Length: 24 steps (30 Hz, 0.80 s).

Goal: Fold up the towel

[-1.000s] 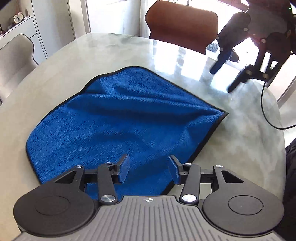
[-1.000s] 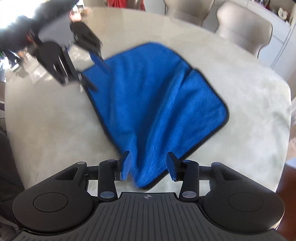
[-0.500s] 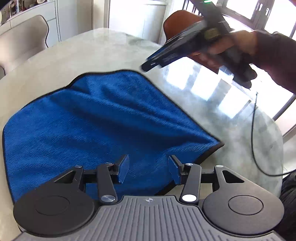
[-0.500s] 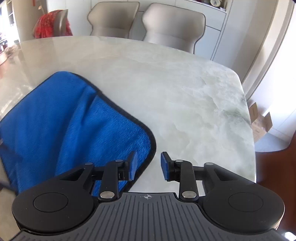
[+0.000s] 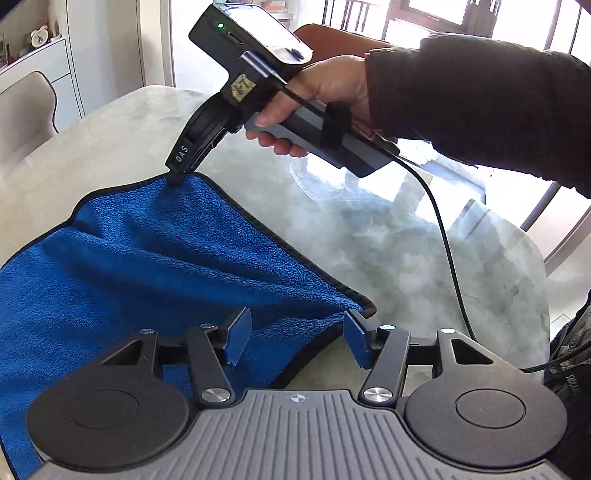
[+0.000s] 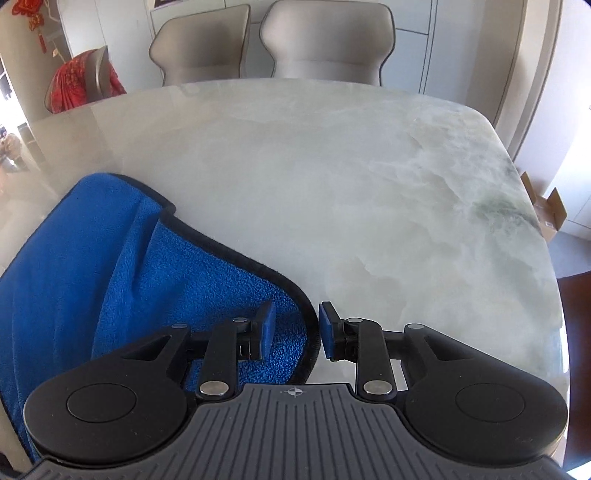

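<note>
Your left gripper [image 5: 297, 338] is spreading its jaws wider over the blue towel [image 5: 147, 266], whose near corner is lying between its fingers, unpinched. Your right gripper [image 6: 295, 328] is holding narrowed jaws astride the towel's far corner hem, pads not visibly pressing.

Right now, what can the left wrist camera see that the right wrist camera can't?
Only the left wrist view shows the person's hand holding the right gripper, its tips at the blue towel's far corner, plus a black cable, a brown chair and a small clock.

Only the right wrist view shows two beige chairs, a cardboard box and red cloth draped on a chair.

Both show the blue towel with black trim on the marble table.
</note>
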Each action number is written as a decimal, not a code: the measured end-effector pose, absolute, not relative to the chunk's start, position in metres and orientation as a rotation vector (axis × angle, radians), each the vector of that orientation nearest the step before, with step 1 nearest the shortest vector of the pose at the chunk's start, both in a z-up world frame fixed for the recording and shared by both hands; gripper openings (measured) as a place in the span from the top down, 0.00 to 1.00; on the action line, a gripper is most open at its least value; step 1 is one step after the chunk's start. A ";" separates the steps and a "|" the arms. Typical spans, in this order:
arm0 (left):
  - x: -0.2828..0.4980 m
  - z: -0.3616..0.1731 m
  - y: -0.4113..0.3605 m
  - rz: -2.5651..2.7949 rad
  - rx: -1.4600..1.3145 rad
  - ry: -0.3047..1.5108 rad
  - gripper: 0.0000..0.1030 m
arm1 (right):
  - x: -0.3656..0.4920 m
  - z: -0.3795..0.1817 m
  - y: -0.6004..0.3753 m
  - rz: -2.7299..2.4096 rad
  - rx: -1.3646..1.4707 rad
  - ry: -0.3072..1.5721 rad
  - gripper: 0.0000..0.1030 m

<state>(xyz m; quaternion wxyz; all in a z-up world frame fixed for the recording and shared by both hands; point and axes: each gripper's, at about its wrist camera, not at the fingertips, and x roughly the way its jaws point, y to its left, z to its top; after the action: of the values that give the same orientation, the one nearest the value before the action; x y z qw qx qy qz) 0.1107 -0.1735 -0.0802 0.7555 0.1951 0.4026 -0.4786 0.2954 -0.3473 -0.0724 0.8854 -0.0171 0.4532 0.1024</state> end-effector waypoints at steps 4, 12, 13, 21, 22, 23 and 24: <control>0.105 -0.082 -0.181 -1.047 0.431 0.868 0.42 | 0.296 -0.074 -0.351 0.210 -0.020 0.926 0.72; 0.092 -0.086 -0.197 -1.037 0.478 0.838 0.41 | 0.283 -0.073 -0.352 0.217 -0.008 0.907 0.93; 0.092 -0.087 -0.200 -1.037 0.483 0.837 0.41 | 0.281 -0.071 -0.356 0.197 0.001 0.900 0.93; 0.083 -0.104 -0.217 -1.004 0.554 0.850 0.41 | 0.275 -0.058 -0.388 0.149 0.040 0.878 0.93; 0.082 -0.104 -0.217 -1.001 0.558 0.852 0.41 | 0.275 -0.057 -0.388 0.151 0.033 0.879 0.93; 0.080 -0.105 -0.217 -0.998 0.559 0.853 0.42 | 0.276 -0.056 -0.387 0.153 0.031 0.880 0.93; 0.079 -0.105 -0.216 -0.996 0.560 0.853 0.42 | 0.277 -0.056 -0.387 0.154 0.029 0.881 0.93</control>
<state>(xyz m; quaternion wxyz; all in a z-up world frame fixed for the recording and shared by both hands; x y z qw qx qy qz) 0.0792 -0.2163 -0.1051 0.7566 0.2568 0.3913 -0.4567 0.2768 -0.3869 -0.0561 0.9016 0.0139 0.4259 0.0746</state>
